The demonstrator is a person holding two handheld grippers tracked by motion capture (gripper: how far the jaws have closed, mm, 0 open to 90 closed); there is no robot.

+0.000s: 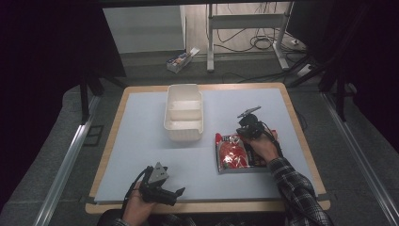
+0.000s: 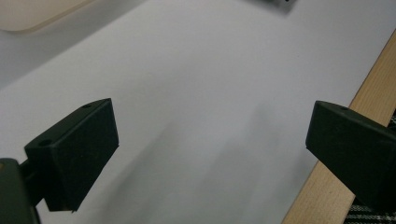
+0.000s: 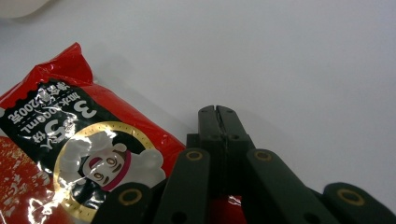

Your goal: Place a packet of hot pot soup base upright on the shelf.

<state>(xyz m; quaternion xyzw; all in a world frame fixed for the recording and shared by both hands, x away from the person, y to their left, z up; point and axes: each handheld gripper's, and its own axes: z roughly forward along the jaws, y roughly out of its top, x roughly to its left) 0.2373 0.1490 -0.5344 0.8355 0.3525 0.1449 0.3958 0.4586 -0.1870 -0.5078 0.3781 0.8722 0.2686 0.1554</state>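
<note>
1. Table: a pale blue-grey mat (image 1: 141, 141) covers a light wooden tabletop (image 1: 301, 136), w/ wood showing as a border all round.
2. A white rectangular plastic bin (image 1: 184, 113) w/ inner divisions sits on the mat towards the far side, slightly left of centre; looks empty.
3. A glossy red foil snack packet (image 1: 232, 153) w/ black band, white print and a cartoon face lies flat on the mat, right of centre, near and to the right of the bin but apart from it.
4. The right gripper (image 1: 249, 126), held in the person's right hand (image 1: 264, 147), rests over the packet's far right corner. In the right gripper view its jaws are pressed together, tips meeting (image 3: 217, 112) just past the packet's edge (image 3: 70, 140); the packet passes under the linkage, but can't tell if any foil is pinched.
5. The left gripper (image 1: 175, 194), in the left hand (image 1: 137, 207), sits at the near left edge of the mat, well apart from packet and bin. Its jaws stand wide, nothing between them (image 2: 210, 154), only mat and the wood edge.
6. Plaid sleeve (image 1: 296, 188) on the right forearm.
</note>
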